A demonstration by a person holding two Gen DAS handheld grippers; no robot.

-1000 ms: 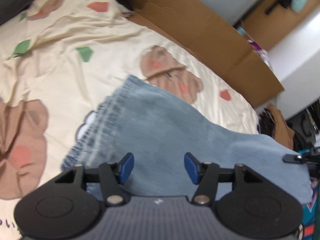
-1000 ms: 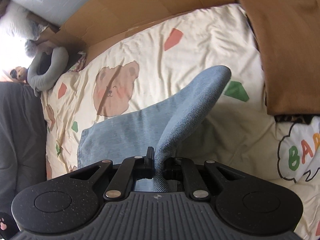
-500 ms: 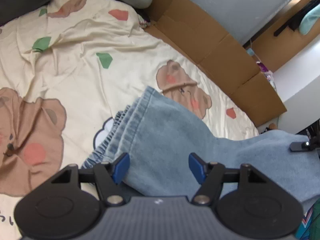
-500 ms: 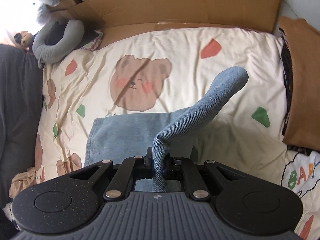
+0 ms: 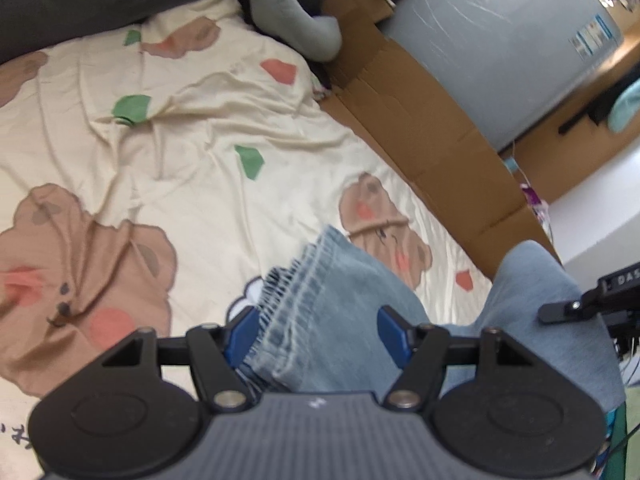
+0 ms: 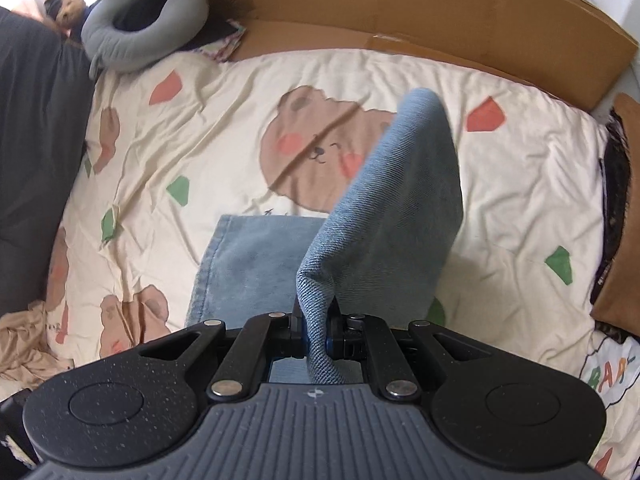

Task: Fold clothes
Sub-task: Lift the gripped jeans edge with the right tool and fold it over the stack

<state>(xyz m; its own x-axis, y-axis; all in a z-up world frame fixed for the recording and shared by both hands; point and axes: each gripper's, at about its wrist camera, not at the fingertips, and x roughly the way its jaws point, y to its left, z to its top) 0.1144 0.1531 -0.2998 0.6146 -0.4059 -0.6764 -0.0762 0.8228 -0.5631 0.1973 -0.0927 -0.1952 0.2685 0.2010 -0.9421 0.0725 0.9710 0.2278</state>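
Light blue jeans (image 6: 252, 264) lie on the bear-print bedsheet (image 6: 520, 184). My right gripper (image 6: 317, 330) is shut on one end of them, and that lifted fold (image 6: 400, 208) arches up over the flat part. In the left wrist view the jeans' gathered waistband (image 5: 304, 304) runs between the blue pads (image 5: 240, 336) of my left gripper (image 5: 316, 334). That gripper stands open just above it, with no visible squeeze on the cloth. The raised fold (image 5: 536, 288) shows at the right of that view.
Brown cardboard (image 6: 400, 8) walls the bed's far side, with a grey neck pillow (image 6: 136, 36) in the corner. A dark grey blanket (image 6: 32, 160) lies at the left, a brown cushion (image 6: 624, 248) at the right, and a crumpled beige garment (image 6: 24, 344) near the lower left.
My right gripper has carried the pinched denim end up and over the flat part. My left gripper has drawn back along the jeans, so the waistband now lies between its fingers.
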